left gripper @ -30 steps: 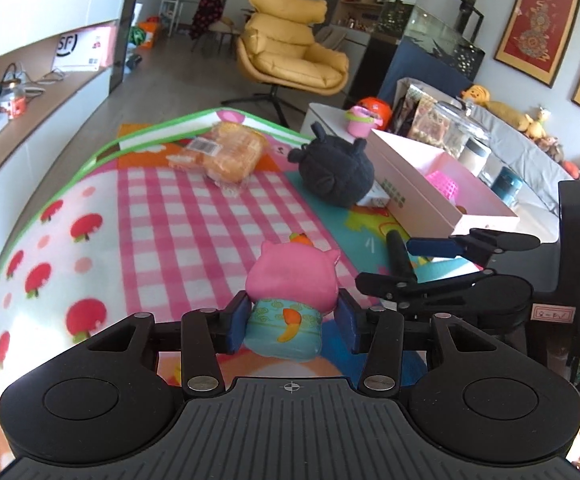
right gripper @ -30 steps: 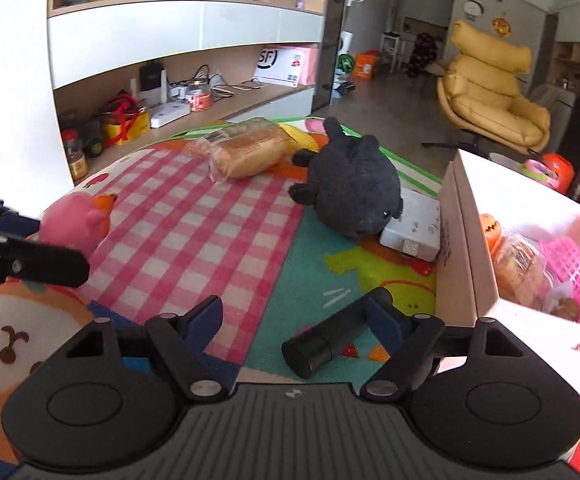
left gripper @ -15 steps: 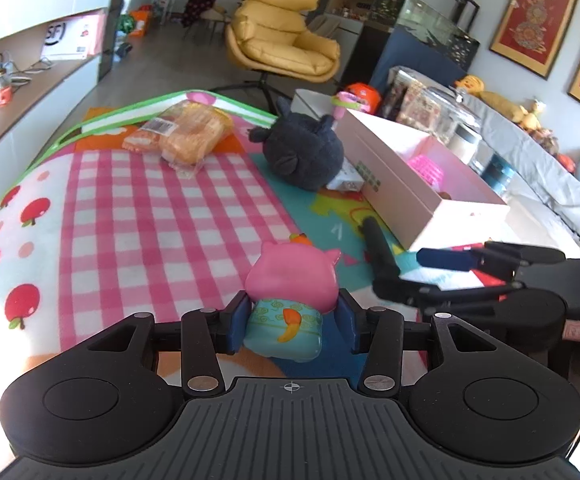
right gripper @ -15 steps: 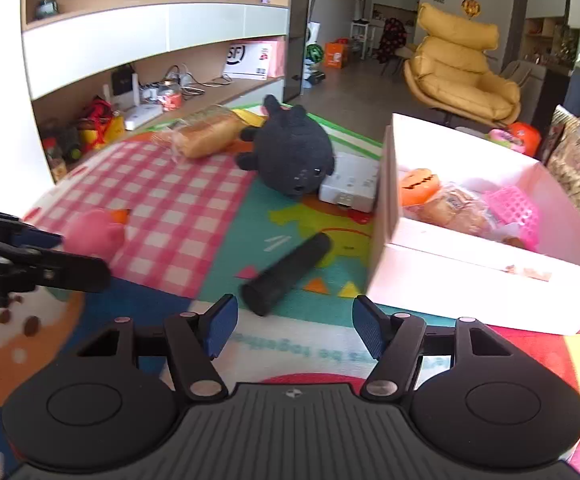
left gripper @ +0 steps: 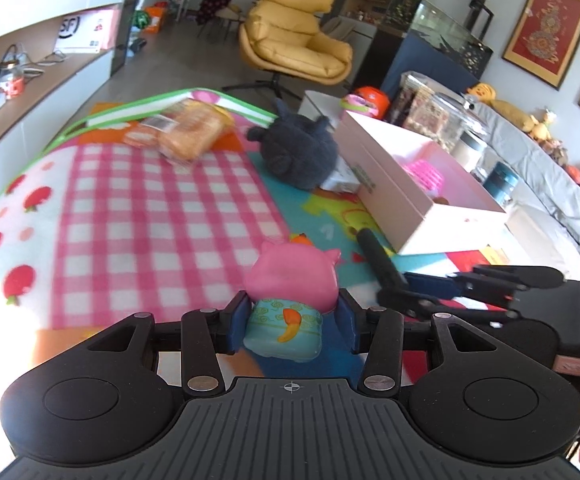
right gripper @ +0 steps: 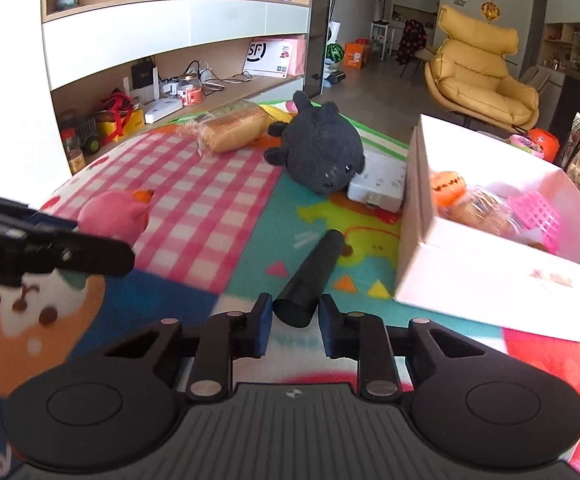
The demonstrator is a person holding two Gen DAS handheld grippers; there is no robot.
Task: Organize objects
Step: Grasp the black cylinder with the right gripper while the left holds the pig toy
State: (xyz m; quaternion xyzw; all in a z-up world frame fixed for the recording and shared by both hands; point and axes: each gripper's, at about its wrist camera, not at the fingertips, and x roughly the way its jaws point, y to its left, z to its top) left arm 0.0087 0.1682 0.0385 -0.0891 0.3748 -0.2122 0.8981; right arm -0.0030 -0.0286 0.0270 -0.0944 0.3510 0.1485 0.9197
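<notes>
Yellow lounge chair (right gripper: 485, 76) at the back, wall shelving (right gripper: 178, 36) on the left (cables, jars, white box), two red framed pictures (left gripper: 545, 36), grey sofa (left gripper: 537, 160) with plush toys.

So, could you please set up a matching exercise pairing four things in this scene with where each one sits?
Things:
1. pig toy
2. black tube
3. pumpkin toy
4. bread

Places:
A. inside the white box
B. between the right gripper fingers
C. far end of the checked mat
D. between the left gripper fingers

Pairs: 1-D, 2-B, 3-A, 4-C
</notes>
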